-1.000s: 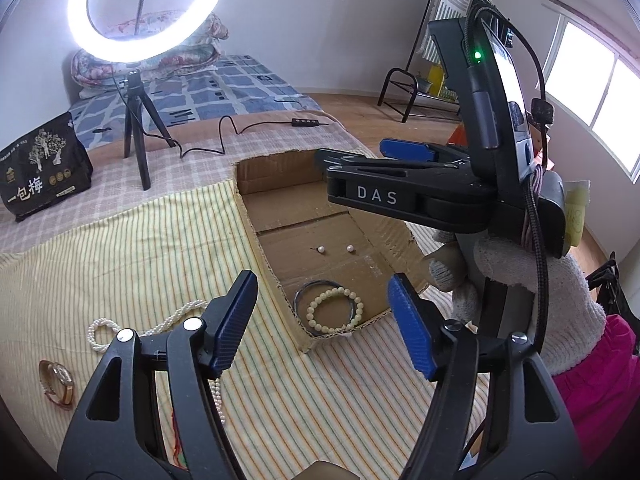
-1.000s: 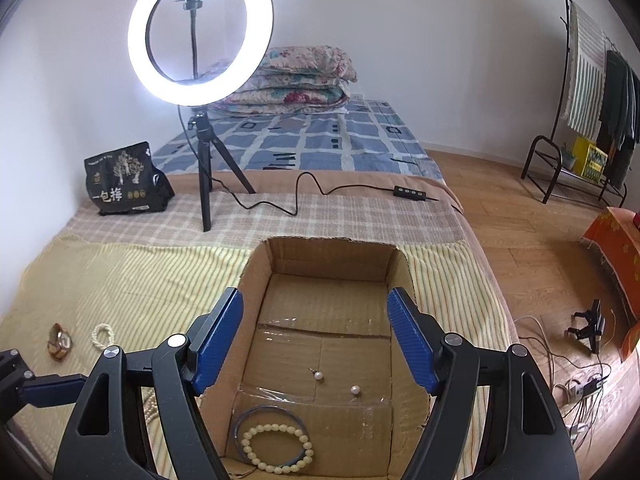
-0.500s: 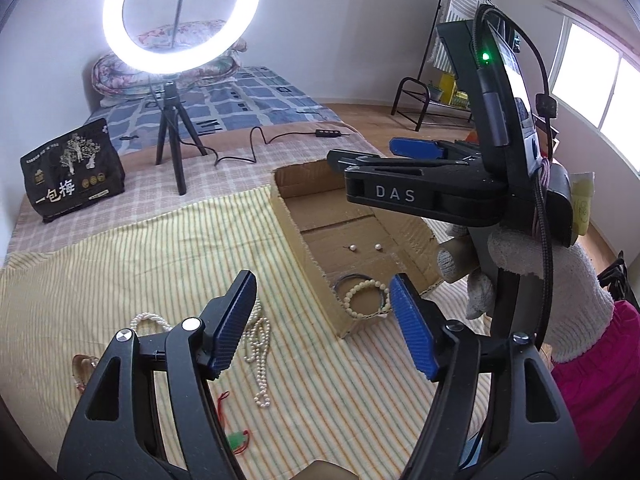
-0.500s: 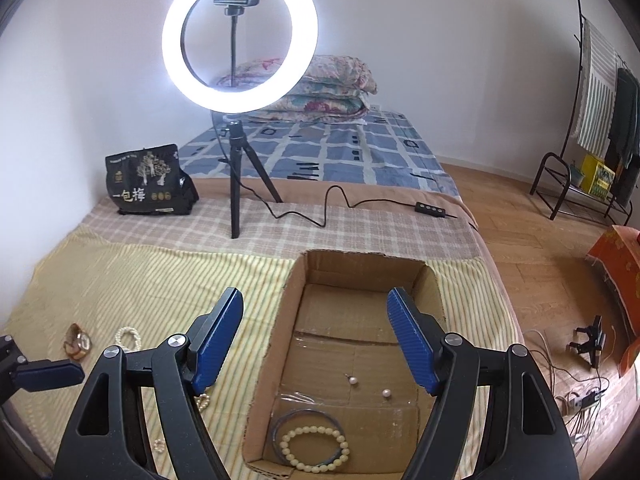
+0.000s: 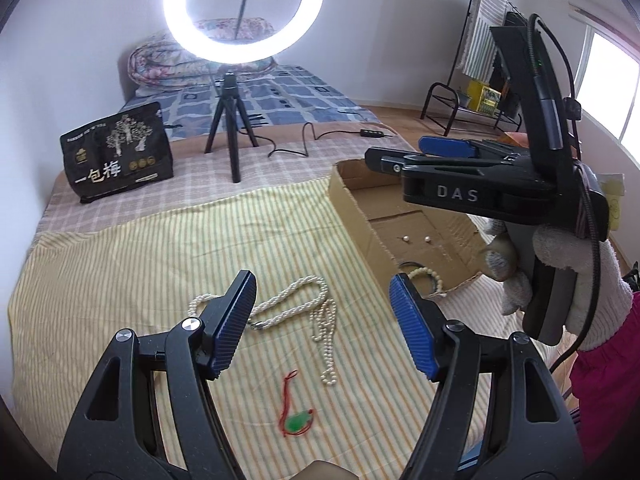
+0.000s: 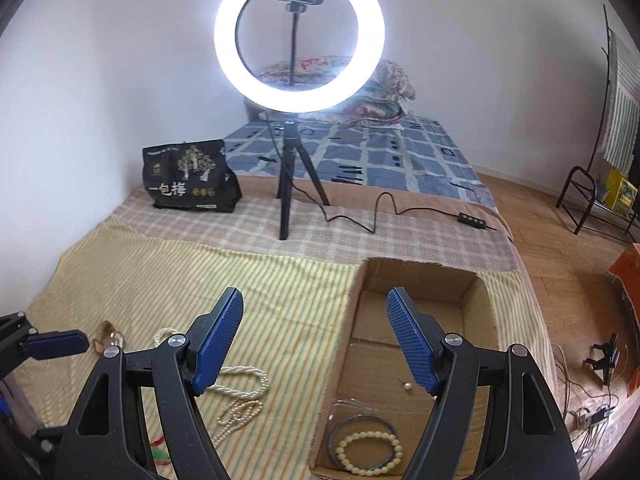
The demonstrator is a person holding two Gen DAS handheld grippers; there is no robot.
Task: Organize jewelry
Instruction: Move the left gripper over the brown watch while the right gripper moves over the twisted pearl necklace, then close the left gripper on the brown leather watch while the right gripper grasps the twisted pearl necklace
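Left wrist view has swung from the cardboard box (image 5: 404, 216) to the pearl necklace (image 5: 296, 304) lying on the striped cloth, left hand-held gripper (image 5: 322, 308) wide and empty above it, likely the next pick.

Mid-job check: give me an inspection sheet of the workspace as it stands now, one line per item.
Surface: striped yellow cloth over a checked cover.
Job's things: cardboard box holds a bead bracelet, a dark bangle and two pearl earrings; pearl necklaces, a green pendant on red cord and an amber piece lie on the cloth.
Clutter: black snack bag.
Grippers: left claw open, empty; right claw open, empty, above the box's left edge.
Cables: ring light cord with inline switch; more wires on the floor.
Surroundings: bed, folded quilts, clothes rack, window.
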